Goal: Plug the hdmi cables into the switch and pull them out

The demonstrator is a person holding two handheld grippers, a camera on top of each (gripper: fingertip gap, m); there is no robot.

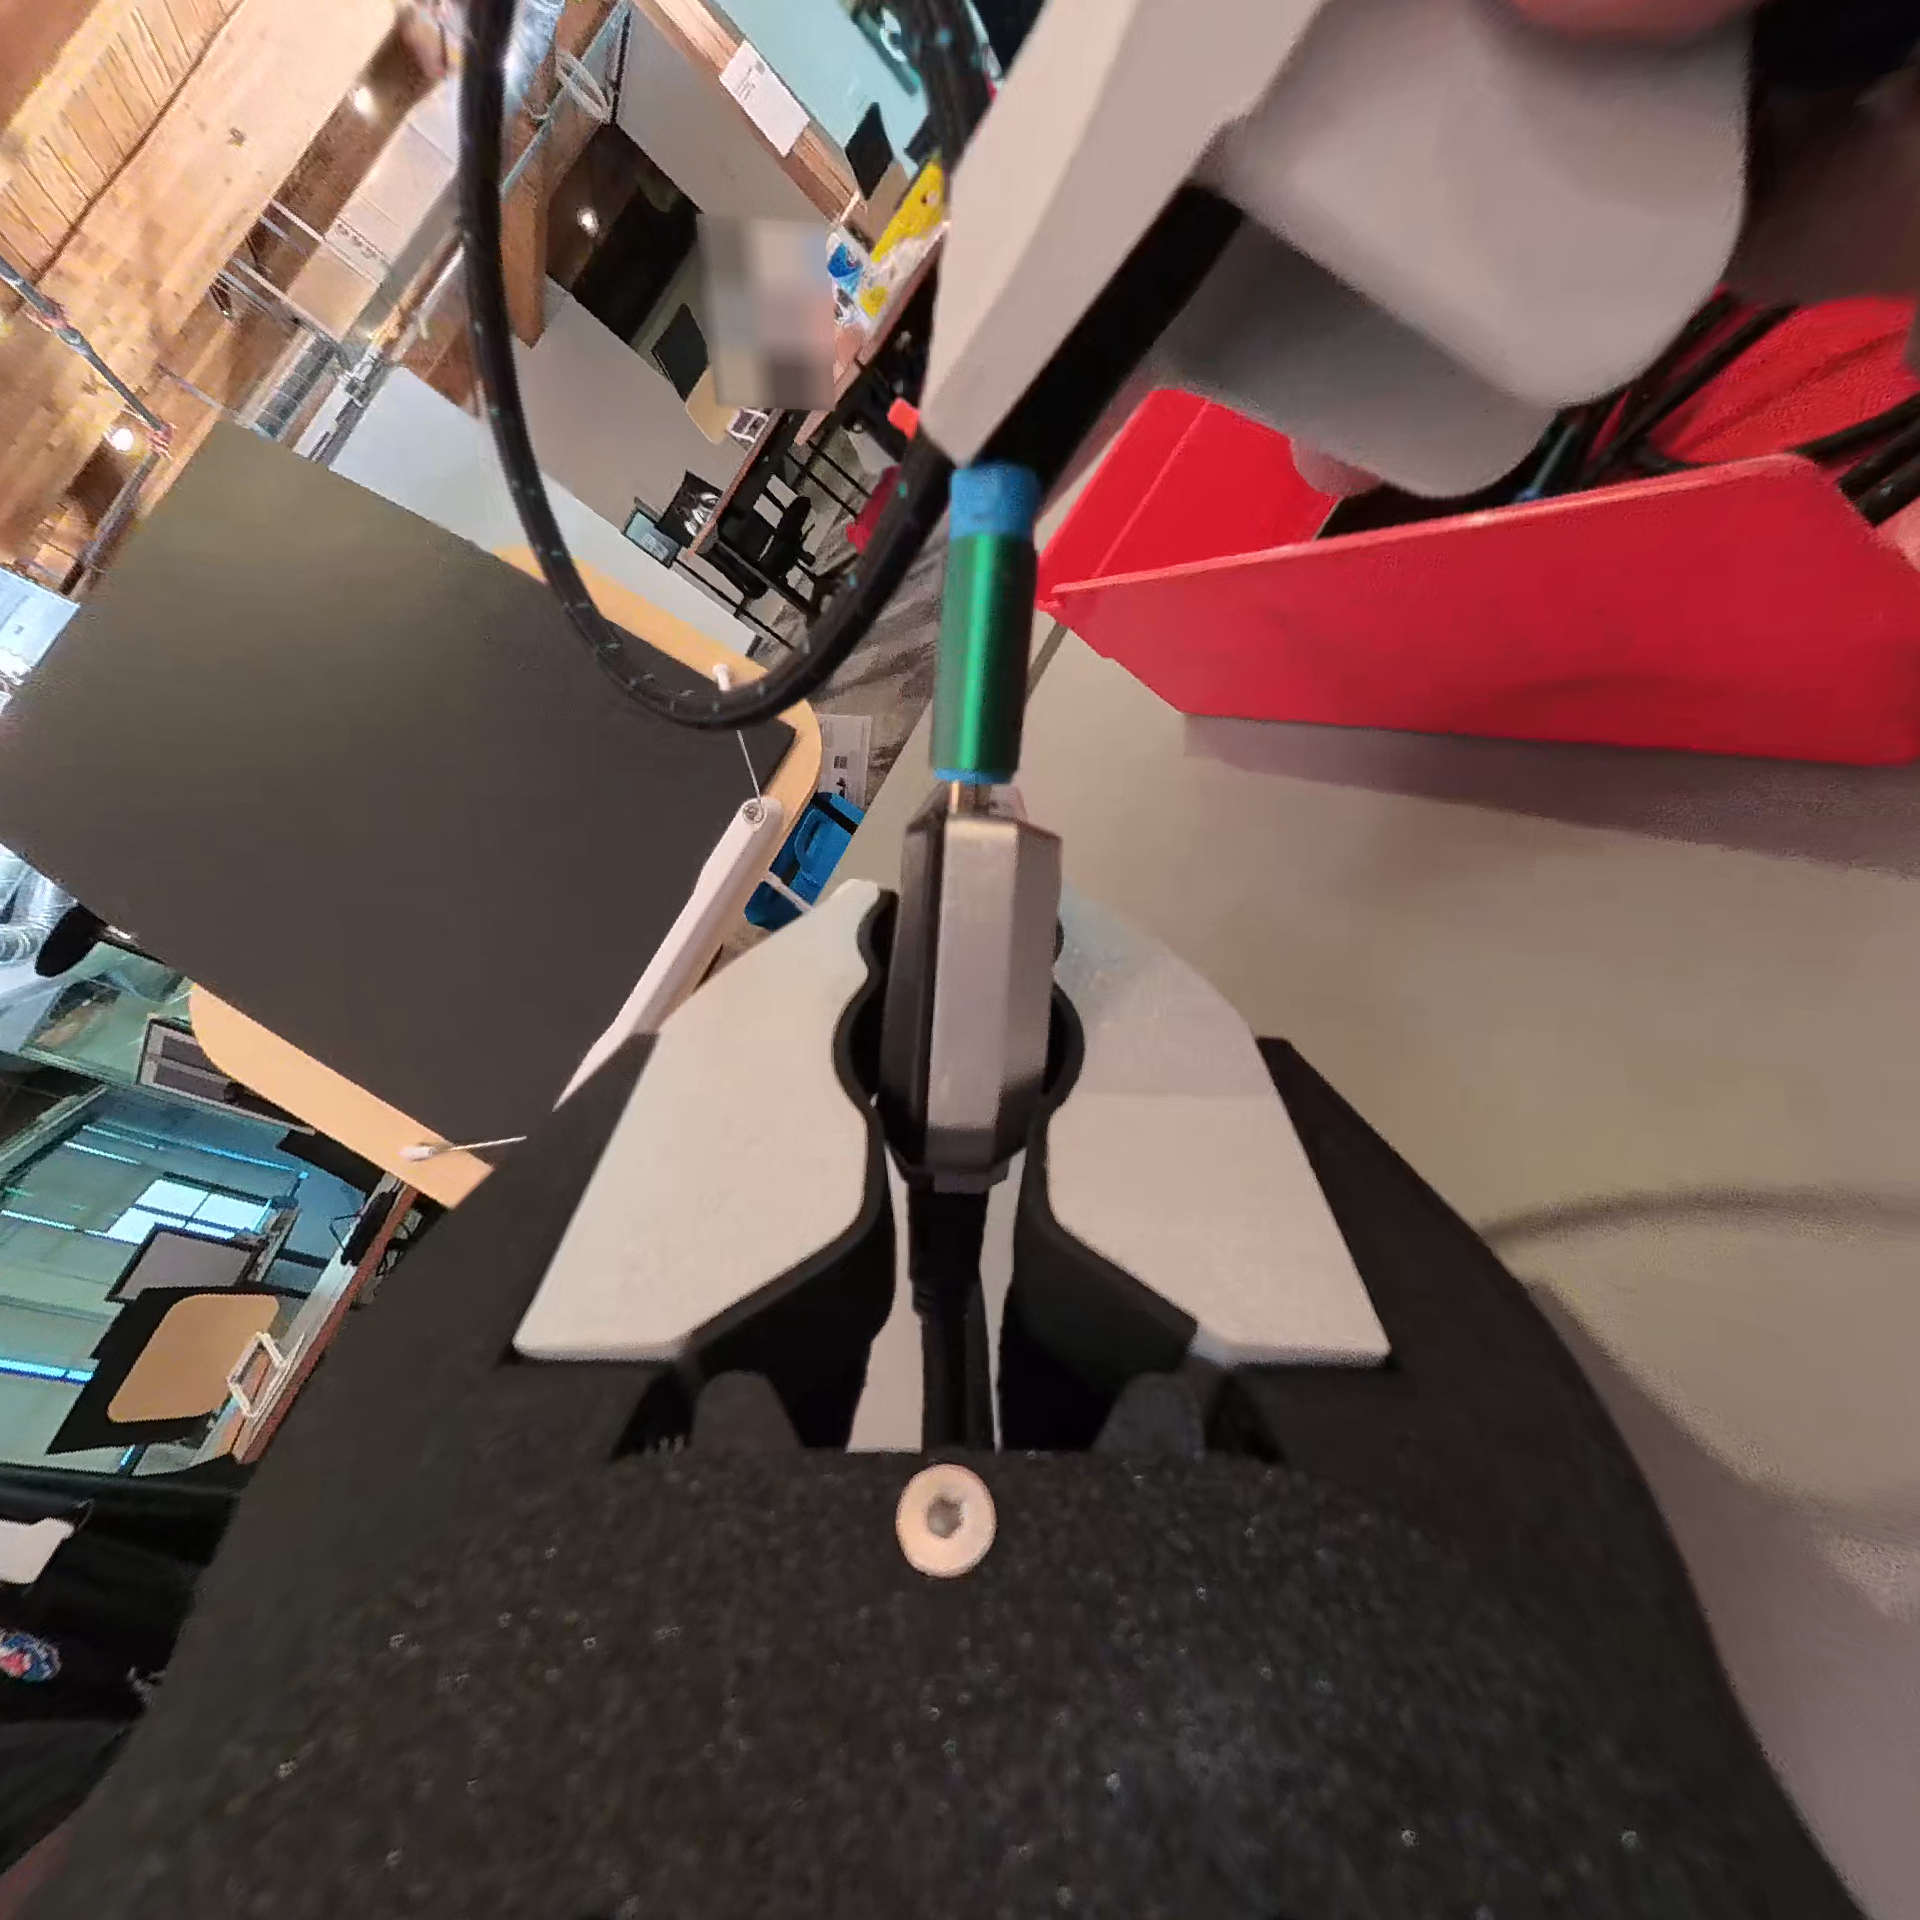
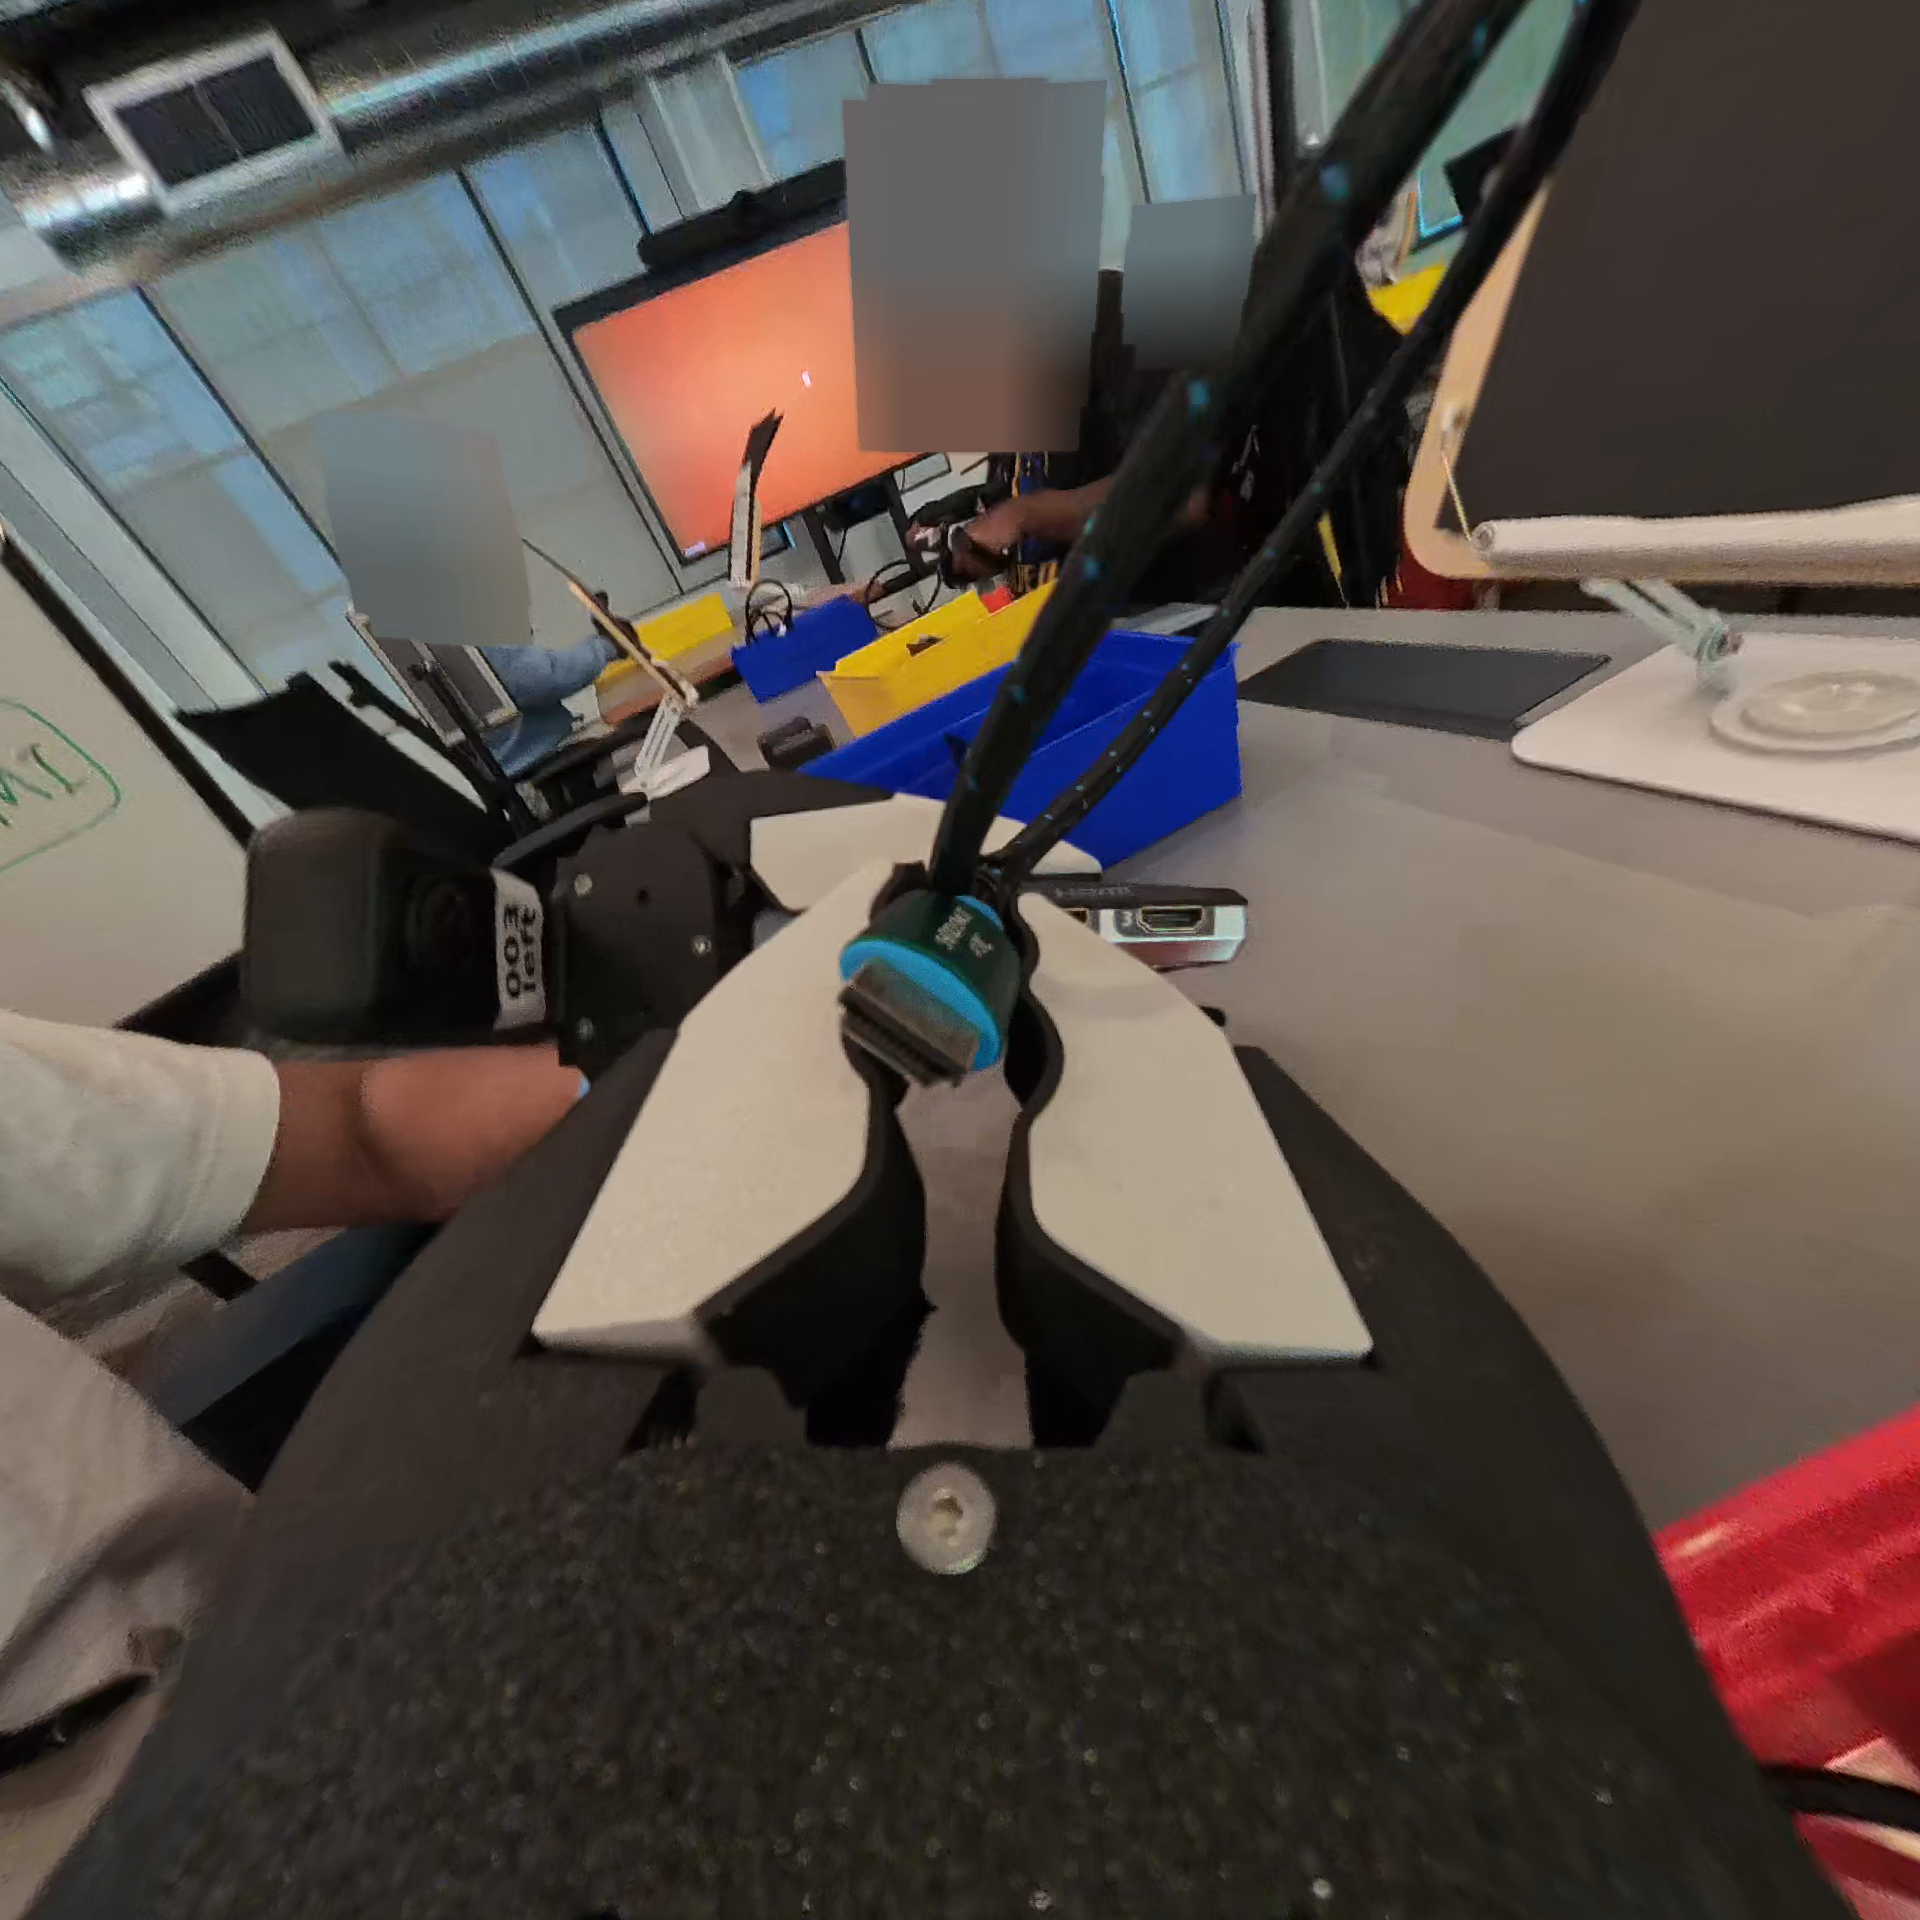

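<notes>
**Gripping switch and plug, one in each claw**

Clamping the grey HDMI switch (image 1: 971, 997) edge-on between its closed fingers, the left gripper (image 1: 966, 914) holds it with a black lead running back from its near end. At the far end, a green HDMI plug with blue collars (image 1: 982, 623) meets the switch's edge; how deep it sits cannot be told. The right gripper (image 2: 940, 935) is closed around that plug (image 2: 928, 971), whose metal tip faces the camera in the right wrist view. A black braided cable (image 2: 1081, 592) rises from the plug. Beyond it, the switch (image 2: 1169, 920) shows an open port. A blue bin (image 2: 1164, 727) stands behind on the grey table (image 2: 1558, 1039), and a red bin (image 1: 1507, 623) sits just beside.
</notes>
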